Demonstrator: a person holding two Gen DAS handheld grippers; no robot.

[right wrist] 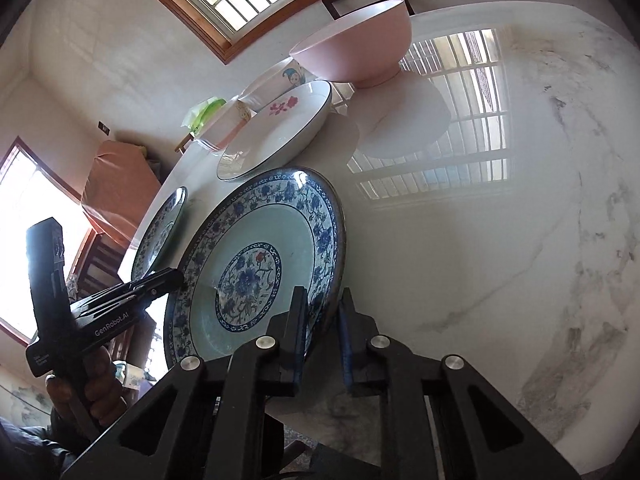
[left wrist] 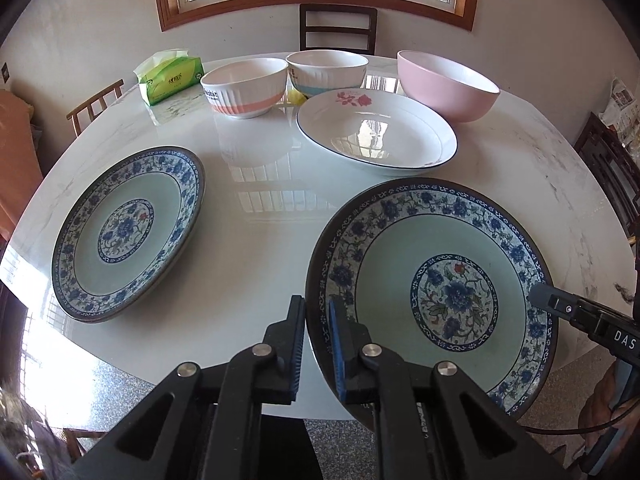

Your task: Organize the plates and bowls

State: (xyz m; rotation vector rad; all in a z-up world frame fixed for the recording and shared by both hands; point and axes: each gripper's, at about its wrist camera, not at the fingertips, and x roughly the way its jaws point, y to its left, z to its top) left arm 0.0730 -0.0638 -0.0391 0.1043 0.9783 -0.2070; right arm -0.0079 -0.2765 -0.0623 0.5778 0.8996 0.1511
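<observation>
A blue-floral plate [left wrist: 432, 292] sits at the near edge of the marble table [left wrist: 256, 240]. My left gripper [left wrist: 318, 320] is shut on its left rim; my right gripper [right wrist: 323, 312] is shut on its right rim [right wrist: 320, 240]. The right gripper also shows in the left wrist view [left wrist: 538, 294]. A matching blue plate [left wrist: 128, 232] lies to the left. A white rose plate [left wrist: 376, 132] lies beyond. At the back stand a pink-banded bowl [left wrist: 246, 86], a blue-banded bowl [left wrist: 327, 70] and a large pink bowl [left wrist: 448, 84].
A green tissue pack [left wrist: 170, 76] lies at the back left. Wooden chairs [left wrist: 338, 28] ring the table. The window is behind. Bare marble [right wrist: 500, 260] spreads right of the held plate.
</observation>
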